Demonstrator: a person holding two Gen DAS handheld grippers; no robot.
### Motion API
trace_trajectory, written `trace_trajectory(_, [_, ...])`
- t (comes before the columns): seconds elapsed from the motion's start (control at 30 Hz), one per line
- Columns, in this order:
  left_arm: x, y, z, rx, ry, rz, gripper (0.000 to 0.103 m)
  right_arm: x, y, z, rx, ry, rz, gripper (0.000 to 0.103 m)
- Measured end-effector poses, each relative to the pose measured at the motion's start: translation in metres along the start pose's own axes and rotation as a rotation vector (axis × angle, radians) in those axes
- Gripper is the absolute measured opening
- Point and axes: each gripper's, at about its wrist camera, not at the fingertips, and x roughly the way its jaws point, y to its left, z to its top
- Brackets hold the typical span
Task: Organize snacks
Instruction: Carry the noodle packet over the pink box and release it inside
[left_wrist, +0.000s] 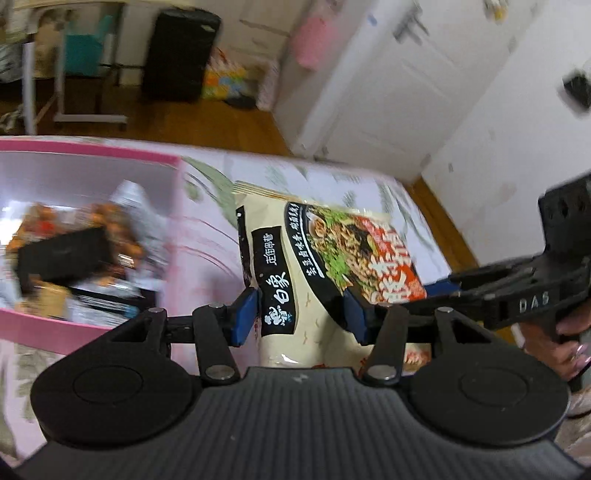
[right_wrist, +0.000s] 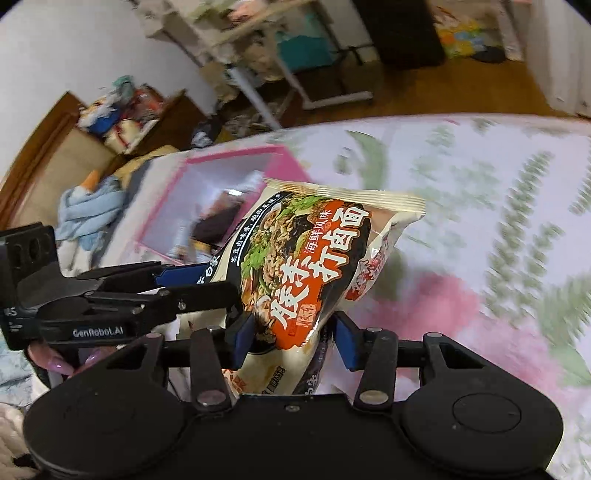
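A cream instant-noodle packet (left_wrist: 314, 258) with a black and orange label is held up above the floral bed cover. My left gripper (left_wrist: 301, 317) is shut on its near left part. My right gripper (right_wrist: 293, 341) is shut on its near right part (right_wrist: 306, 266). Each gripper also shows in the other's view: the right one (left_wrist: 517, 295) comes in from the right, the left one (right_wrist: 122, 295) from the left. A pink-rimmed box (left_wrist: 88, 155) with several snack packs inside lies just left of the packet, and it also shows in the right wrist view (right_wrist: 236, 155).
The bed cover (right_wrist: 480, 221) stretches to the right. Beyond the bed are a wooden floor, a white rack (left_wrist: 74, 92), a black suitcase (left_wrist: 177, 55) and a white door (left_wrist: 388, 92). A cardboard box (right_wrist: 122, 114) of clutter and a blue cloth (right_wrist: 88, 210) lie left.
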Motion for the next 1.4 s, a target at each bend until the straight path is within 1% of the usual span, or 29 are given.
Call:
trace_trajectory(0.1, [-0.027,0.036,0.007,-0.033,-0.068,0.033,0.049,0.020,0.026,0.019,-0.045,-0.002,0.047,0.051])
trace_trajectory(0.17, [-0.038,0.054,0.011,-0.052,-0.097,0.068,0.049,0.037,0.043,0.032,-0.072,0.001,0.086,0.049])
trace_trajectory(0.37, [-0.056,0.109,0.025,-0.112,-0.150,0.188,0.049,0.085,0.081,0.066,-0.119,-0.003,0.171,0.048])
trace_trajectory(0.47, [-0.060,0.137,0.032,-0.150,-0.165,0.240,0.049,0.112,0.093,0.078,-0.134,0.010,0.207,0.047])
trace_trajectory(0.63, [-0.049,0.172,0.042,-0.172,-0.149,0.326,0.049,0.156,0.101,0.086,-0.119,0.039,0.242,0.047])
trace_trajectory(0.7, [-0.047,0.180,0.044,-0.165,-0.155,0.371,0.051,0.172,0.103,0.089,-0.116,0.042,0.250,0.047])
trace_trajectory(0.77, [-0.041,0.182,0.044,-0.154,-0.163,0.446,0.054,0.187,0.105,0.091,-0.120,0.047,0.263,0.047])
trace_trajectory(0.8, [-0.041,0.182,0.042,-0.151,-0.169,0.473,0.059,0.196,0.106,0.091,-0.123,0.043,0.268,0.048])
trace_trajectory(0.83, [-0.039,0.185,0.041,-0.160,-0.172,0.496,0.061,0.203,0.108,0.091,-0.125,0.039,0.269,0.050])
trace_trajectory(0.9, [-0.036,0.190,0.039,-0.193,-0.169,0.527,0.063,0.211,0.112,0.091,-0.155,0.023,0.249,0.050])
trace_trajectory(0.93, [-0.035,0.191,0.037,-0.195,-0.169,0.536,0.063,0.213,0.115,0.089,-0.194,0.015,0.217,0.050])
trace_trajectory(0.97, [-0.036,0.191,0.036,-0.191,-0.174,0.550,0.063,0.212,0.118,0.086,-0.230,-0.004,0.191,0.050])
trace_trajectory(1.03, [-0.039,0.186,0.034,-0.155,-0.193,0.593,0.063,0.205,0.120,0.081,-0.270,-0.015,0.190,0.050])
trace_trajectory(1.1, [-0.041,0.182,0.033,-0.135,-0.184,0.589,0.063,0.195,0.118,0.076,-0.272,-0.018,0.187,0.050])
trace_trajectory(1.2, [-0.045,0.174,0.030,-0.152,-0.175,0.541,0.063,0.178,0.115,0.069,-0.282,-0.048,0.168,0.050])
trace_trajectory(1.4, [-0.055,0.148,0.020,-0.151,-0.168,0.475,0.063,0.138,0.110,0.046,-0.324,-0.129,0.073,0.050])
